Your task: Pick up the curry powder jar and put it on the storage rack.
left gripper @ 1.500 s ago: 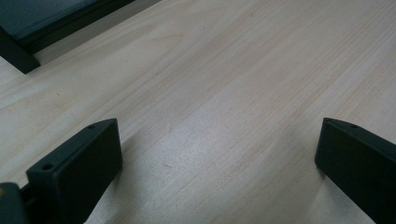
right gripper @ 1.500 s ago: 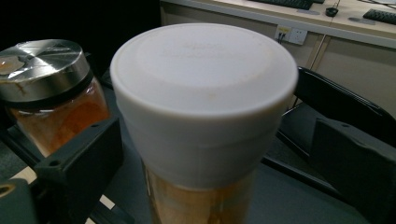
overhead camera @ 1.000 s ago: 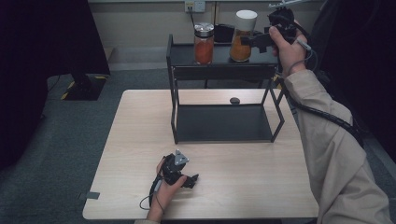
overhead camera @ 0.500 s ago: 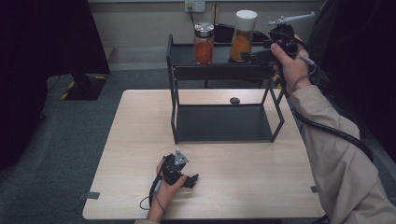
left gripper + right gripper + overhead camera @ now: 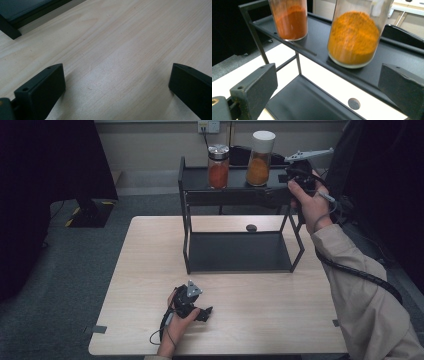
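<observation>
A black metal two-tier shelf rack [image 5: 240, 251] stands on the far half of the pale wooden table [image 5: 150, 270], in the upper middle of the high view. On its top shelf sit two clear glass jars: one with dark orange-red powder and a silver lid [image 5: 218, 166], and to its right a taller one with yellow-orange powder and a white lid [image 5: 260, 158]. A small round black disc [image 5: 251, 227] lies on the table behind the rack's lower tray. A black stand foot [image 5: 89, 212] rests on the grey floor at the upper left.

My right gripper [image 5: 280, 195] is raised at the right end of the top shelf, in the upper right of the frame. In the right gripper view its jaws stand wide apart and hold nothing. The yellow-orange jar [image 5: 354, 37] sits in the upper middle of that view, beyond the jaws and apart from them, with the shelf's front edge lying across between us. The orange-red jar [image 5: 290, 18] is farther off at the upper left.

My left gripper [image 5: 202, 312] rests low on the table at the bottom centre of the high view, well apart from the rack. Its jaws are also spread wide over bare wood [image 5: 112, 57], gripping nothing.
</observation>
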The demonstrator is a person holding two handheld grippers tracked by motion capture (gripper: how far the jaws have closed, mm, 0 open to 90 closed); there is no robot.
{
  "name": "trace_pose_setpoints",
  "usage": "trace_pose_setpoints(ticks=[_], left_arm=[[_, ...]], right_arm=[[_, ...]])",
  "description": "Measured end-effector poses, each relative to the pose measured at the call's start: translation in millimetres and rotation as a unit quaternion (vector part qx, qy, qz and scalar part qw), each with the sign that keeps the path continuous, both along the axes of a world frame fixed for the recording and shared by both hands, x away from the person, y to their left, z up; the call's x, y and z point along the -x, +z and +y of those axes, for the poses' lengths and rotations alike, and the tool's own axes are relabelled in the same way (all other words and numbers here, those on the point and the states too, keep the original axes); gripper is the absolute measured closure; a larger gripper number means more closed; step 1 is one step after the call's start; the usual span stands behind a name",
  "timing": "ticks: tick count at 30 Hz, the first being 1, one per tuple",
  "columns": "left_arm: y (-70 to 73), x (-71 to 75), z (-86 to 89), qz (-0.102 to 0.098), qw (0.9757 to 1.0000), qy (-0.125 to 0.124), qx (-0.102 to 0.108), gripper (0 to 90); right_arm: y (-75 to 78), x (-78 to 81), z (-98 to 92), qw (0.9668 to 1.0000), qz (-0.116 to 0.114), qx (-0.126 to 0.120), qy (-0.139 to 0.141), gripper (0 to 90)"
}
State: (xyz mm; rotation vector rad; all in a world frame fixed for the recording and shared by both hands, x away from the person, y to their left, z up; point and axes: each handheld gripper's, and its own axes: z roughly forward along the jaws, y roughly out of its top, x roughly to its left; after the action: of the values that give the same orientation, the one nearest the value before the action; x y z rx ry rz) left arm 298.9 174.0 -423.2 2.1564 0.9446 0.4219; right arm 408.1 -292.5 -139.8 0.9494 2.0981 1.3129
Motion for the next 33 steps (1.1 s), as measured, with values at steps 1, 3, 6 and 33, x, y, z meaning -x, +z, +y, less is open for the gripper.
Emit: trace_pose_setpoints(ticks=[1,3,6,33], left_arm=[[0.0,0.0,0.0,0.000,1.0000,0.000,0.000,0.0],[0.0,0.0,0.0,0.000,1.0000,0.000,0.000,0.0],[0.0,0.0,0.0,0.000,1.0000,0.000,0.000,0.0],[-0.1,0.2,0.0,0.000,1.0000,0.000,0.000,0.0]], right_arm=[[-2.2,0.4,-0.9,1.0000,0.001,-0.001,0.000,1.4],[-6.1,1.2,-2.4,1.0000,0.002,0.000,0.002,1.5],[-12.3,3.0,-4.4,1.0000,0.001,-0.002,0.003,1.5],[-77.8,8.5,0.2,0.9990,0.026,-0.014,0.033,2.0]])
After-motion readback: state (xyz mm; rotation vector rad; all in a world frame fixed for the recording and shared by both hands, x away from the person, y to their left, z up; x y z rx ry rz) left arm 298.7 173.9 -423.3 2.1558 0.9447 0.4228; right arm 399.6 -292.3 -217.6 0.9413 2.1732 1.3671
